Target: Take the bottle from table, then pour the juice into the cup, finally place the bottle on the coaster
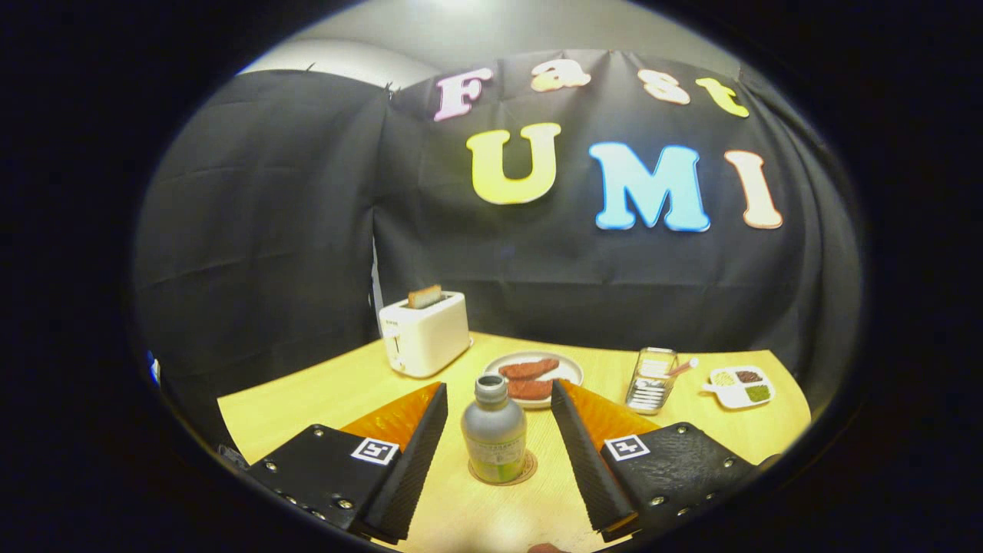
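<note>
A grey capped bottle with a green label stands upright on a round brown coaster on the wooden table. My gripper is open, with its two fingers either side of the bottle and a gap on each side, neither one touching it. A clear ribbed glass cup with a straw stands beyond the right finger, to the right of the plate.
A white toaster with a slice of bread in it stands at the back left. A plate with brown food lies just beyond the bottle. A small white divided dish sits at the far right near the table's edge.
</note>
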